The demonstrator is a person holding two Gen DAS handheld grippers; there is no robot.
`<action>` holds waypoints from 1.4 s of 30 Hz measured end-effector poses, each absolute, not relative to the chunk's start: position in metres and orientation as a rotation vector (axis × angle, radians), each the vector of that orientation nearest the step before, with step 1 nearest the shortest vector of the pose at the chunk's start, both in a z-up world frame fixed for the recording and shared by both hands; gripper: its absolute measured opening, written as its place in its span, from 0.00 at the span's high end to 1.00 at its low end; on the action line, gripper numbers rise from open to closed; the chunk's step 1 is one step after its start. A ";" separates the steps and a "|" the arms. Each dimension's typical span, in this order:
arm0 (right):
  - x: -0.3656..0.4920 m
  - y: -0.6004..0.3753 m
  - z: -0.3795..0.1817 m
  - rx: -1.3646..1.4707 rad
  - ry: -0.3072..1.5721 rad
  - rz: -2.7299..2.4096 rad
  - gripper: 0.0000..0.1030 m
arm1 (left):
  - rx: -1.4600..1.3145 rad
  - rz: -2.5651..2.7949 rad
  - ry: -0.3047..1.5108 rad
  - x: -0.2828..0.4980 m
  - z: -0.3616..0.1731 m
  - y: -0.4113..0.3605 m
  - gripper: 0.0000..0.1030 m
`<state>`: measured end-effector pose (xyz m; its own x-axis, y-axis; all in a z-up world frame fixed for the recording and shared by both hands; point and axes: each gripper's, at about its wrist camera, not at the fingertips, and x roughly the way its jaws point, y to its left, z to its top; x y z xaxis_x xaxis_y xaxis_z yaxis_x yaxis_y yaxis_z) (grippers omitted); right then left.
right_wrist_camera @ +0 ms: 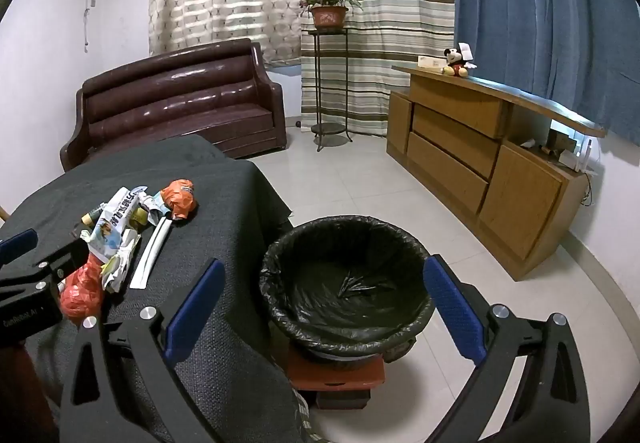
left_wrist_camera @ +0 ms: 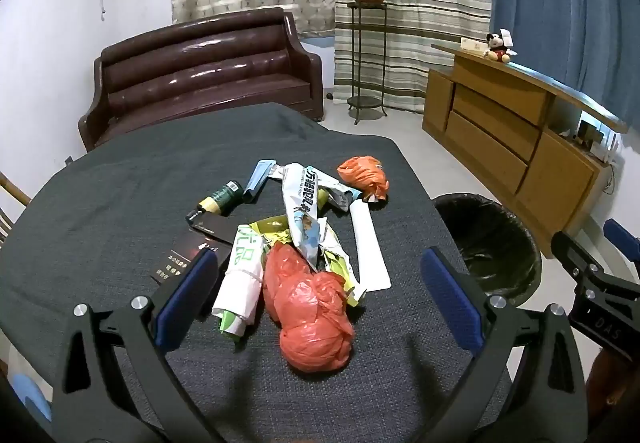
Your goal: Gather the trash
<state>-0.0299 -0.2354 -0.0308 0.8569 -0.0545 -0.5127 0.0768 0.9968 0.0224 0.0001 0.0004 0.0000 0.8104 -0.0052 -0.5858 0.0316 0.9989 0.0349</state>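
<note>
Trash lies in a heap on the dark grey table (left_wrist_camera: pixel 120 183): a big red plastic bag (left_wrist_camera: pixel 312 315), a white-green wrapper (left_wrist_camera: pixel 240 283), a printed white bag (left_wrist_camera: pixel 304 211), an orange bag (left_wrist_camera: pixel 364 175), a white strip (left_wrist_camera: pixel 370 247), a green bottle (left_wrist_camera: pixel 220 199) and a black booklet (left_wrist_camera: pixel 188 255). My left gripper (left_wrist_camera: pixel 320 275) stands open above the table, with the red bag between its blue pads but untouched. My right gripper (right_wrist_camera: pixel 324 283) hangs open over the black-lined bin (right_wrist_camera: pixel 348 283), nothing between its fingers. In the right wrist view the heap (right_wrist_camera: pixel 116 239) sits at the left.
The bin (left_wrist_camera: pixel 488 243) stands on the tiled floor right of the table, on a red-brown box (right_wrist_camera: pixel 340 375). A brown sofa (left_wrist_camera: pixel 204 71) is behind the table, a plant stand (left_wrist_camera: pixel 366 55) by the curtains, a wooden cabinet (left_wrist_camera: pixel 504 139) along the right wall.
</note>
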 end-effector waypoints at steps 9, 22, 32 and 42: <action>-0.030 -0.236 -0.031 0.042 0.537 -0.070 0.06 | 0.047 -0.018 0.627 0.000 0.000 0.000 0.04; -0.030 -0.237 -0.030 0.043 0.536 -0.069 0.06 | 0.046 -0.019 0.637 0.000 -0.001 0.000 0.04; -0.030 -0.237 -0.030 0.043 0.535 -0.069 0.06 | 0.046 -0.020 0.640 0.001 -0.001 0.000 0.04; -0.030 -0.237 -0.030 0.044 0.536 -0.069 0.06 | 0.046 -0.019 0.643 0.001 -0.001 0.000 0.04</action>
